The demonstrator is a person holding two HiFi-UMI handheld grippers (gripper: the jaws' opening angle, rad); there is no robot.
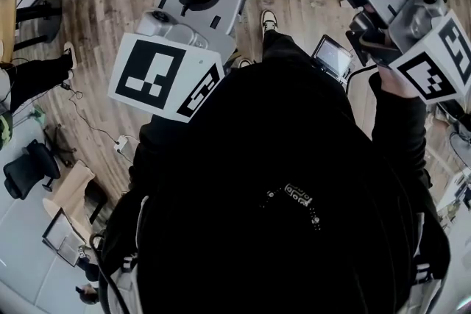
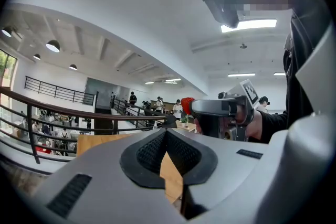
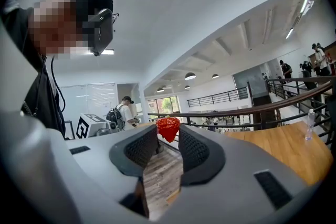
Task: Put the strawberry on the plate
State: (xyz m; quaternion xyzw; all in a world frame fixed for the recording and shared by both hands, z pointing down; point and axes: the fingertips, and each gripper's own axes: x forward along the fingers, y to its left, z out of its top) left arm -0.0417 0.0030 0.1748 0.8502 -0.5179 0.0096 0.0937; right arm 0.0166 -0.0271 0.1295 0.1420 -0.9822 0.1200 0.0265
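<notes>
Two ribbed black pads [image 3: 193,150] of the grey right gripper [image 3: 168,136] pinch the bumpy red strawberry [image 3: 168,128] at their tips, jaws fairly wide, up in the air. The left gripper [image 2: 166,132] is closed tip to tip, empty. The head view cuts off the right jaw tips, and the person's black top [image 1: 294,195] fills most of it.

From my remote station: my right claw [image 3: 168,130] in matt grey plastic, its pads [image 3: 140,148] black and ribbed, the strawberry [image 3: 168,126] glossy and dimpled; smooth pale wooden surface [image 3: 283,149], grained plank floor [image 3: 157,181].
</notes>
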